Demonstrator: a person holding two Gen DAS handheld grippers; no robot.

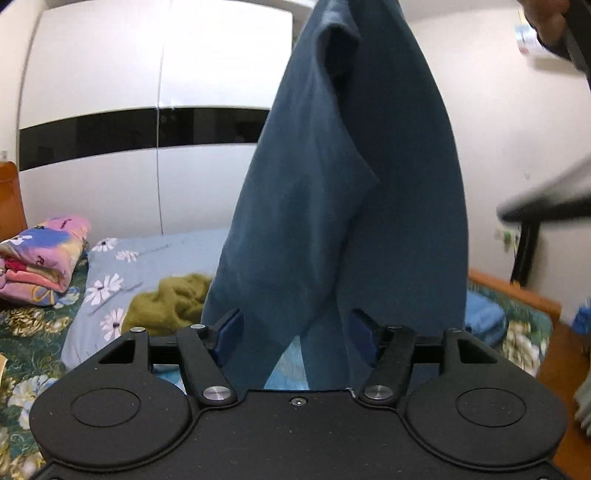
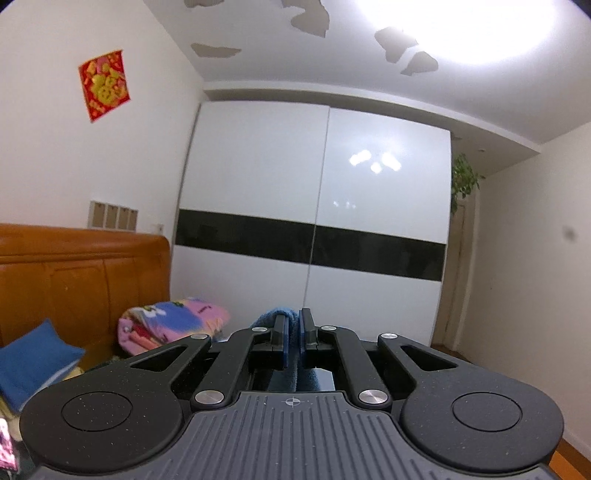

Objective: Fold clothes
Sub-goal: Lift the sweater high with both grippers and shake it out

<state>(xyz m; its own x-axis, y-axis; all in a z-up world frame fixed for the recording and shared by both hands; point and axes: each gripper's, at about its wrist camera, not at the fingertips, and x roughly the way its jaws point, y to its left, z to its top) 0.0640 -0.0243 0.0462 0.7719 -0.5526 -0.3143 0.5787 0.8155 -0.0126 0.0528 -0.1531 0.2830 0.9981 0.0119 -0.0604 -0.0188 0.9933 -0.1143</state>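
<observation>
A dark teal T-shirt (image 1: 343,177) hangs straight down in the left wrist view, one sleeve showing near the top. Its lower hem falls between the fingers of my left gripper (image 1: 295,332), which stands open around the cloth without pinching it. At the top right corner a hand (image 1: 546,22) is partly visible; the shirt's top runs out of frame. In the right wrist view my right gripper (image 2: 293,325) is raised toward the wardrobe and shut on a fold of the teal shirt (image 2: 267,316), with more cloth showing below the pads.
Below lies a bed with a light blue flowered sheet (image 1: 147,258), a crumpled olive garment (image 1: 166,299), a folded pink quilt (image 1: 40,258) and folded blue cloth (image 1: 484,317). A white wardrobe (image 2: 314,206), orange headboard (image 2: 81,280) and blue pillow (image 2: 33,362) stand behind. A dark blurred frame (image 1: 535,210) is right.
</observation>
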